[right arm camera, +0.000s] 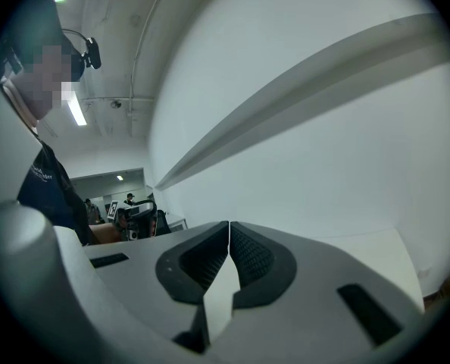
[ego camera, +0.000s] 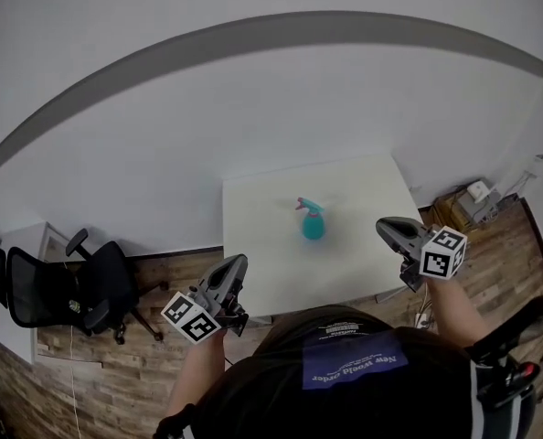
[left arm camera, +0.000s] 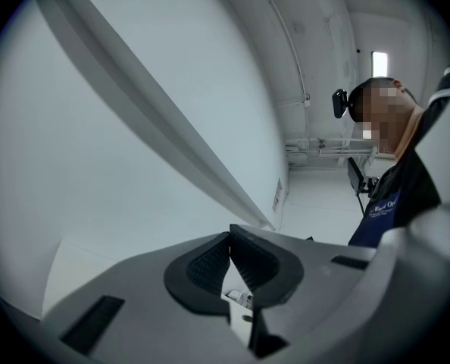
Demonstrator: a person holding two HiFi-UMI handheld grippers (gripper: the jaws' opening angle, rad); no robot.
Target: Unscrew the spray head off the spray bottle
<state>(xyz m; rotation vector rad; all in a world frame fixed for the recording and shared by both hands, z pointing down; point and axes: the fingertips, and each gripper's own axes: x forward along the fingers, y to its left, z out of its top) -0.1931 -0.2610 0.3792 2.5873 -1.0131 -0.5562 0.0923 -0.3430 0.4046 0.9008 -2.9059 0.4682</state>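
Overhead, the teal spray bottle (ego camera: 313, 221) with its pink spray head (ego camera: 305, 205) stands upright mid-bench (ego camera: 253, 245), well apart from the left tongs (ego camera: 238, 263) at the near left corner and the right tongs (ego camera: 388, 229) near the right edge. Left gripper view: closed, empty, facing a white wall (left arm camera: 119, 150). Right gripper view: likewise closed on nothing.

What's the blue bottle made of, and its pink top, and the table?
The spray bottle looks like smooth teal plastic, from its even colour. Its spray head looks like pink plastic too, though it shows small. The table has a flat, matte white top, maybe laminate or painted board; I cannot tell which.
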